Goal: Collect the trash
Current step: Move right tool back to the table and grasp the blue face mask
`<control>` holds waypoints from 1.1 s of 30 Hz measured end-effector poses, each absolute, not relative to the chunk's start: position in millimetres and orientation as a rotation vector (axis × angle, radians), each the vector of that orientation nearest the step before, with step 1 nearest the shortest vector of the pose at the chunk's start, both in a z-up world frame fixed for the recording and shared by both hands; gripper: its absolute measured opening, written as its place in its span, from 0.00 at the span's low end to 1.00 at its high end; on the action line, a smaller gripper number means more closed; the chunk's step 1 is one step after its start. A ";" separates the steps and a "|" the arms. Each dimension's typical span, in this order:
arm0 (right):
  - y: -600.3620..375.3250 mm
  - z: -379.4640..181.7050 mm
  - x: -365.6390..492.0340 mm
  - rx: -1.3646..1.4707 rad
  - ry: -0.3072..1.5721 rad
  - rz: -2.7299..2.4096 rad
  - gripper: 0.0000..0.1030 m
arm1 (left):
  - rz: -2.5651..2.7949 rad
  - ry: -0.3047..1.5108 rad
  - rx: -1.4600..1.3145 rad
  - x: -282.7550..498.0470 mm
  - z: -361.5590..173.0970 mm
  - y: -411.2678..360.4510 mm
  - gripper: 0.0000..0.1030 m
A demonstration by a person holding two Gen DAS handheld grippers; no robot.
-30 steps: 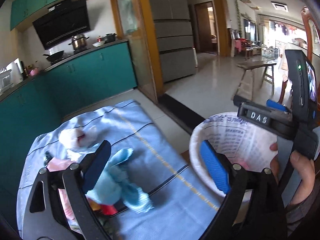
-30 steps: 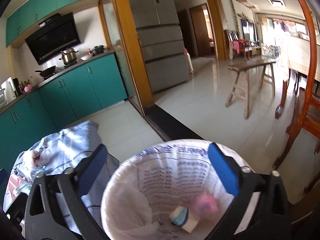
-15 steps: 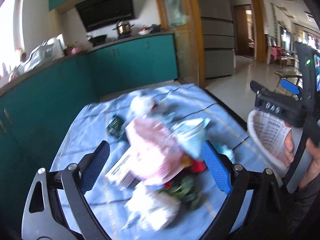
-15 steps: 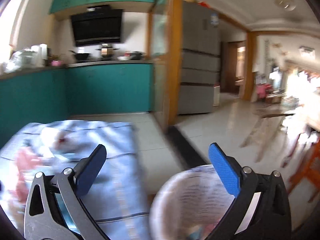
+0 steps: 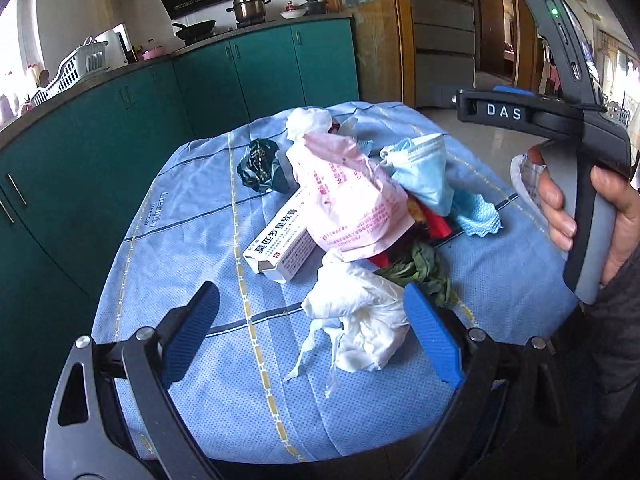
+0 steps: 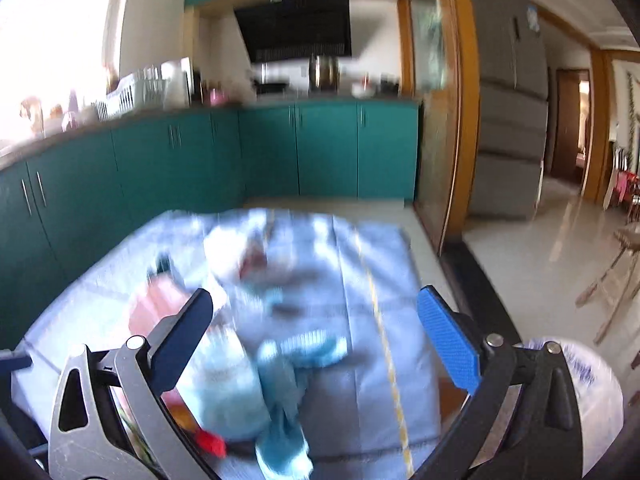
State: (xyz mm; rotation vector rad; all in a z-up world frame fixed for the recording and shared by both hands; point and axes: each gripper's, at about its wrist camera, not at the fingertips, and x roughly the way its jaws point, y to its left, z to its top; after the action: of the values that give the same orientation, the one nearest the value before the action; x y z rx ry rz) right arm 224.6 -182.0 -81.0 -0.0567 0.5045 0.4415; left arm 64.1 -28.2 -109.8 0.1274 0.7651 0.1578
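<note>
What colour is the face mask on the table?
Light blue face mask, clearest in the left wrist view.

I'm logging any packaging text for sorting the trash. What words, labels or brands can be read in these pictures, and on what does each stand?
"DAS": white letters on the black bar of the right hand-held gripper.
White carton: a line of large Chinese characters, too skewed to quote reliably.
Pink wrapper: red Chinese print, too small and crumpled.
Blue cloth: faint woven lettering at the left edge, unreadable.
Bin liner: blue print, blurred.
</note>
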 end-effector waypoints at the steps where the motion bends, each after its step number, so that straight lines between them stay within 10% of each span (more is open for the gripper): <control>1: -181.5 -82.1 225.8 -0.044 0.515 0.456 0.97 | 0.160 0.775 0.125 68.3 -112.0 -28.7 0.90; 26: -168.9 -102.7 227.2 -0.130 0.659 0.515 0.97 | 0.264 0.799 0.176 83.9 -113.1 -26.9 0.89; 33: -182.3 -107.9 237.7 -0.099 0.704 0.482 0.97 | 0.263 0.829 0.067 97.0 -125.3 2.8 0.45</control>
State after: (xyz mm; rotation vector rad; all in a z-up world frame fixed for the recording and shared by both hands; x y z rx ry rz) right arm 237.7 -182.3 -107.9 -0.0993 0.7045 0.4820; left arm 97.0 2.8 -125.3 0.0672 0.8294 0.2634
